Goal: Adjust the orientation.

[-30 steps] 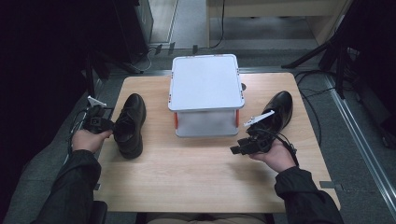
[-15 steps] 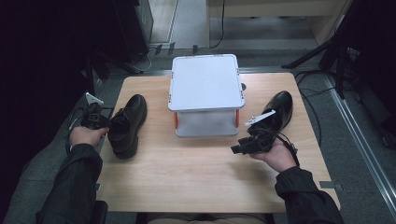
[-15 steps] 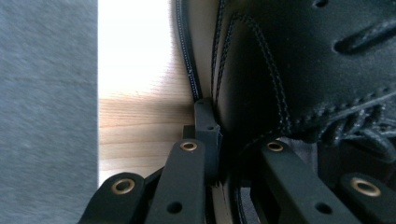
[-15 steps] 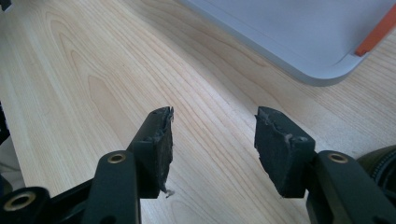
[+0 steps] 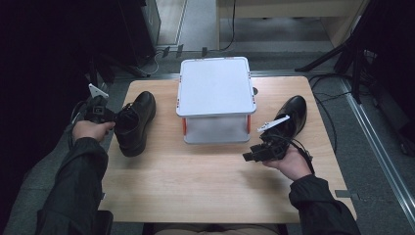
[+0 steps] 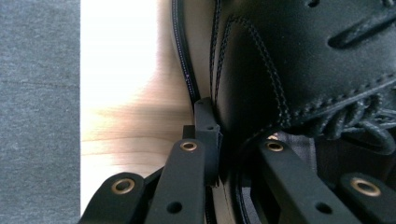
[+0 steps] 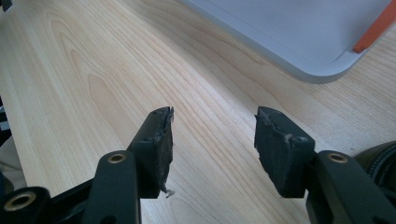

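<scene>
A black leather lace-up shoe (image 5: 134, 122) is at the table's left side. My left gripper (image 5: 113, 119) is shut on its rim beside the laces. In the left gripper view one jaw of that gripper (image 6: 229, 135) lies outside the shoe (image 6: 299, 60) and the other inside its opening. A second black shoe (image 5: 293, 113) stands at the right, toe pointing away. Just in front of its heel my right gripper (image 5: 248, 156) hovers open over bare wood. Nothing sits between the pads of the right gripper (image 7: 212, 140).
A white lidded box (image 5: 215, 93) with orange clasps stands in the middle of the wooden table (image 5: 195, 186), between the shoes; its corner (image 7: 299, 32) is just beyond the right jaws. Cables and stand legs lie on the floor around the table.
My left gripper has closed on the left shoe's rim and risen slightly, and the shoe has shifted a little towards the table's left edge. The right hand has stayed put.
</scene>
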Available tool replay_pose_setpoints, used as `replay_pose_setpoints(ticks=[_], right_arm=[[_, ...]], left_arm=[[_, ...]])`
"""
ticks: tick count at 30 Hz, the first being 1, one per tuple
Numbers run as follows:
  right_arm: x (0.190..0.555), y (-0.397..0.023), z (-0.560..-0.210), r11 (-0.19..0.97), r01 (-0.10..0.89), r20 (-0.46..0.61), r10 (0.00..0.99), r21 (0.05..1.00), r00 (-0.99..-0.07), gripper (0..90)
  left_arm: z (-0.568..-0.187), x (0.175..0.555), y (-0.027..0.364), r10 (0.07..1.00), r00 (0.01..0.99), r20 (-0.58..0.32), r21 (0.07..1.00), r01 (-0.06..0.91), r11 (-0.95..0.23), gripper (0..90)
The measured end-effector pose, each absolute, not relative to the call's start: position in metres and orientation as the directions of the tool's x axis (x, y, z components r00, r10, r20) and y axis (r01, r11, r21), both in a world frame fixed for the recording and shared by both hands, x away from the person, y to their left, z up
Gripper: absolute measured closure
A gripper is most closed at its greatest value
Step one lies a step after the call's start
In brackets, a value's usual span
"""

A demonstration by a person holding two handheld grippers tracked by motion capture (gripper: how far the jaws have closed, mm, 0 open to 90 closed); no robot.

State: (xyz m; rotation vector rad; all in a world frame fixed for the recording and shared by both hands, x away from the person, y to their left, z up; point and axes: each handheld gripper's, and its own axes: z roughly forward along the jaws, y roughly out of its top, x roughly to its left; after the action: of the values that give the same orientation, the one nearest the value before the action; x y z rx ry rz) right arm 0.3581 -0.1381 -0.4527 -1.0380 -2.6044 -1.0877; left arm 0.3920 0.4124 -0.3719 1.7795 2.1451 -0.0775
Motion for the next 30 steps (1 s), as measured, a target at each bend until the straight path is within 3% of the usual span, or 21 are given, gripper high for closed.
replay_pose_setpoints(ticks=[16,30], right_arm=[[0.358,-0.138,-0.452,0.507,0.642,0.367,0.541,0.575,-0.757,47.9],[0.357,-0.138,-0.452,0.505,0.639,0.37,0.536,0.58,-0.759,48.1]], left_arm=[[-0.28,0.422,0.369,0.943,-0.091,-0.321,0.242,0.954,0.175,85.3],[-0.228,0.445,0.321,0.946,-0.021,-0.323,0.29,0.95,0.12,85.3]])
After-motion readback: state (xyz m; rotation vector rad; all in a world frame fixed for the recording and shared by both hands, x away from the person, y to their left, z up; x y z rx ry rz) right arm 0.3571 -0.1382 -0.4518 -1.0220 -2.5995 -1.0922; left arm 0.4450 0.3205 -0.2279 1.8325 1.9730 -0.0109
